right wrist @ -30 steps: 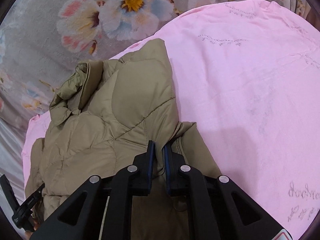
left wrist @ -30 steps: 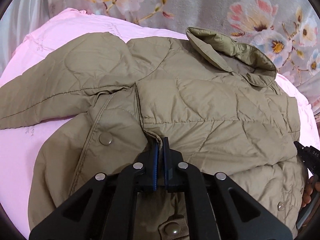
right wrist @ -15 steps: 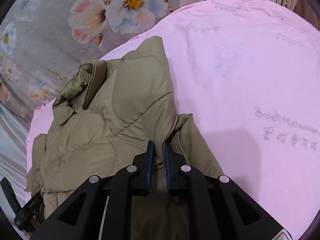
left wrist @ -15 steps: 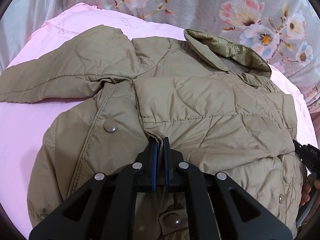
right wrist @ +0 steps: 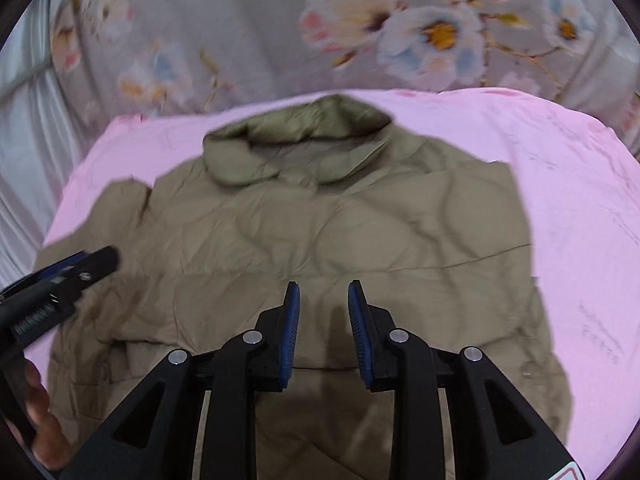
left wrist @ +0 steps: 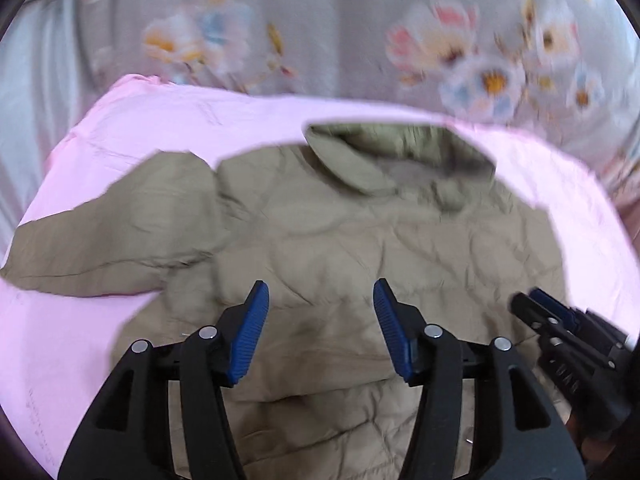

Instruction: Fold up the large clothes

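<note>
— Lying flat across the pink sheet (left wrist: pixel 120 128), the olive quilted jacket (left wrist: pixel 360 248) had its collar (left wrist: pixel 400 152) at the far end, toward the floral fabric (left wrist: pixel 360 32). Could you see that from both wrists?

— Yes. From the right wrist the jacket (right wrist: pixel 320 232) filled the middle of the pink sheet (right wrist: pixel 580 200), collar (right wrist: pixel 296 140) pointing away, with the floral fabric (right wrist: pixel 240 32) behind it. Both views were blurred, so the finer quilting was hard to read.

— What about the left gripper (left wrist: pixel 321 300)?

— Its jaws were spread wide, blue pads facing each other across a broad gap, with nothing between them. It hung over the lower front of the jacket; whether it touched the cloth, I could not tell.

— And the right gripper (right wrist: pixel 323 300)?

— Also parted, though by a narrower gap, and pinching nothing. It sat over the jacket's lower middle.

— Did each camera catch the other tool?

— It did. The right gripper (left wrist: pixel 560 320) showed at the right edge of the left view, over the jacket's side. The left gripper (right wrist: pixel 80 264) showed at the left edge of the right view, with the holder's hand (right wrist: pixel 40 420) below it.

— And the sleeves?

— One sleeve (left wrist: pixel 100 248) stretched out to the left across the sheet. The other side looked folded in over the body, its edge straight along the sheet.
</note>
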Available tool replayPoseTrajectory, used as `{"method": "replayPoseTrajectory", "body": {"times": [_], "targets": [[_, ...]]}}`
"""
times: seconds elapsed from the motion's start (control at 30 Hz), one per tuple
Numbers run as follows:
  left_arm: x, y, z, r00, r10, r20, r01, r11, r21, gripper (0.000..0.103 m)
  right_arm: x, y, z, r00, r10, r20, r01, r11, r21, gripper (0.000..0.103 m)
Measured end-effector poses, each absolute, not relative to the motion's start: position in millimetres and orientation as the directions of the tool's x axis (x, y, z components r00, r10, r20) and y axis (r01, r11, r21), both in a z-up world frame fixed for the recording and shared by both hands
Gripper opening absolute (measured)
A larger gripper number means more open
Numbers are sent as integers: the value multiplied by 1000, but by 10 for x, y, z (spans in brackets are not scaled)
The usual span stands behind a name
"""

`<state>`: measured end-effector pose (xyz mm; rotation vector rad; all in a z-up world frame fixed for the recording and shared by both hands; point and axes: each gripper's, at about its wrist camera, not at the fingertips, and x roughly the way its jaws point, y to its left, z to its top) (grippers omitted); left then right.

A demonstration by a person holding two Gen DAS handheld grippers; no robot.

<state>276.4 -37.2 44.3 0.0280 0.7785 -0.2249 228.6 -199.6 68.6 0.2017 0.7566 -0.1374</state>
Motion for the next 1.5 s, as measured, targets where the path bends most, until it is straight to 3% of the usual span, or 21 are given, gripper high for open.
{"method": "replayPoseTrajectory", "body": {"times": [0.1,0.2,0.47,0.57,0.6,0.67,0.7,0.8,1.0,1.2,1.27,1.3,1.37,1.4,1.43,1.5], "targets": [[2880,-423,82,656,-160,-738,190,981,-43,53,2370,-1923,395,686,-81,-723,211,973,91,26],[2829,-294,-116,672,-191,-715,182,979,-90,58,2330,-1980,251,700,-55,-712,220,965,141,24],[2818,-299,-136,685,-181,-706,179,981,-78,59,2342,-1938,201,702,-77,-708,229,966,122,24],[2787,-76,-22,684,-230,-693,163,973,-162,59,2325,-1952,207,705,-68,-706,229,964,135,24],[2766,84,52,679,-264,-686,156,964,-216,59,2306,-1955,224,708,-67,-703,231,963,141,25],[2740,500,195,684,-311,-659,123,941,-316,71,2201,-1940,305,715,-73,-696,242,959,148,29],[2733,755,273,699,-307,-646,92,934,-344,80,2140,-1905,350,721,-75,-689,240,960,147,34],[2778,1620,428,750,-201,-631,-52,932,-358,86,1905,-1735,443,739,-64,-670,211,967,140,44],[3076,3245,206,703,56,-709,-395,859,-325,86,1645,-1530,387,744,-69,-665,180,979,99,51],[3303,4037,-121,653,62,-755,-523,757,-391,85,1603,-1562,294,744,-60,-666,205,968,142,53],[3383,4117,-197,662,11,-749,-511,738,-441,80,1611,-1544,282,741,-64,-668,208,968,138,54],[3415,4118,-194,666,13,-746,-511,736,-444,73,1616,-1536,276,740,-69,-669,210,969,132,54],[3504,4050,-145,676,-9,-737,-470,765,-440,43,1626,-1520,270,737,-79,-672,212,970,118,55],[3544,3985,-95,667,0,-745,-464,783,-415,19,1627,-1514,269,736,-84,-672,214,970,113,55],[3571,3924,-32,668,8,-744,-456,795,-401,1,1627,-1511,269,736,-86,-671,215,970,111,55],[3589,3751,212,700,5,-714,-408,824,-393,3,1622,-1515,266,738,-85,-670,216,970,115,55]]}}
